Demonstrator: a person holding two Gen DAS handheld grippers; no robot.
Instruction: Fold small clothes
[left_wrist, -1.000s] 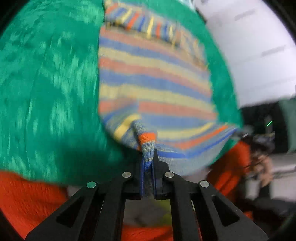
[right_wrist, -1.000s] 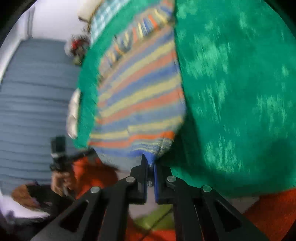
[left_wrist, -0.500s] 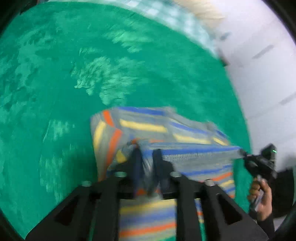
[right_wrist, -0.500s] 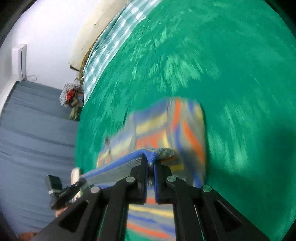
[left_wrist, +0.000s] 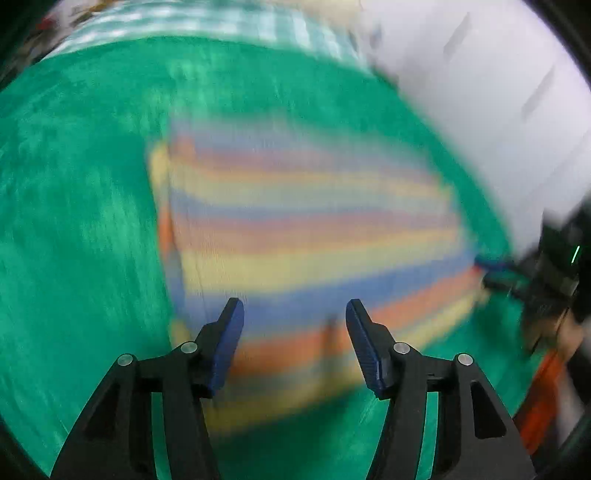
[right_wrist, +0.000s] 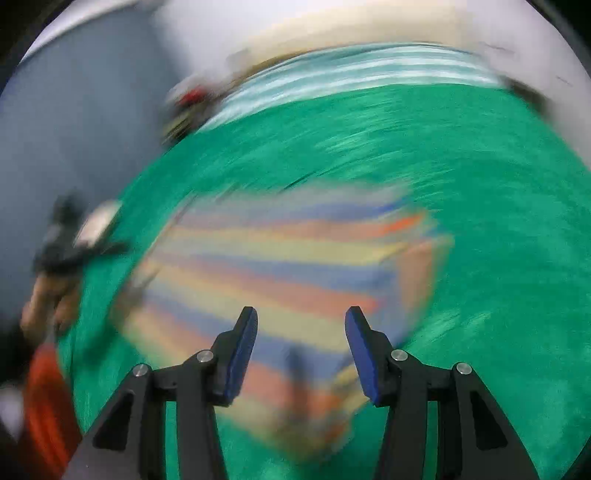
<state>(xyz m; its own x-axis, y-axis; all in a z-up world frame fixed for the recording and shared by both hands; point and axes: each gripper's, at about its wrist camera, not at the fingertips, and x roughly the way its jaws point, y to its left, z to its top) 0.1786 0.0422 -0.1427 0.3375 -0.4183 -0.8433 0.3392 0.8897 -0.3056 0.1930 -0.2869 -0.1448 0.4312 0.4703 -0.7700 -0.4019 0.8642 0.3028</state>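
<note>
A small garment with blue, orange and yellow stripes (left_wrist: 303, 236) lies folded on a green blanket (left_wrist: 74, 240); both views are motion-blurred. My left gripper (left_wrist: 293, 314) is open and empty, just above the garment's near edge. In the right wrist view the same garment (right_wrist: 280, 266) lies flat, and my right gripper (right_wrist: 301, 321) is open and empty above its near edge. The other hand-held gripper shows at the right edge of the left wrist view (left_wrist: 532, 280) and at the left of the right wrist view (right_wrist: 70, 240).
A green-and-white checked cloth (right_wrist: 351, 77) lies along the blanket's far edge. A white wall (left_wrist: 498, 92) is on the right, a grey-blue wall (right_wrist: 74, 122) on the left. The person's orange sleeve (right_wrist: 44, 398) is at the lower left.
Both grippers carried the garment's hem forward over itself, then opened and let go. The garment now lies folded on the blanket and both grippers have drawn back.
</note>
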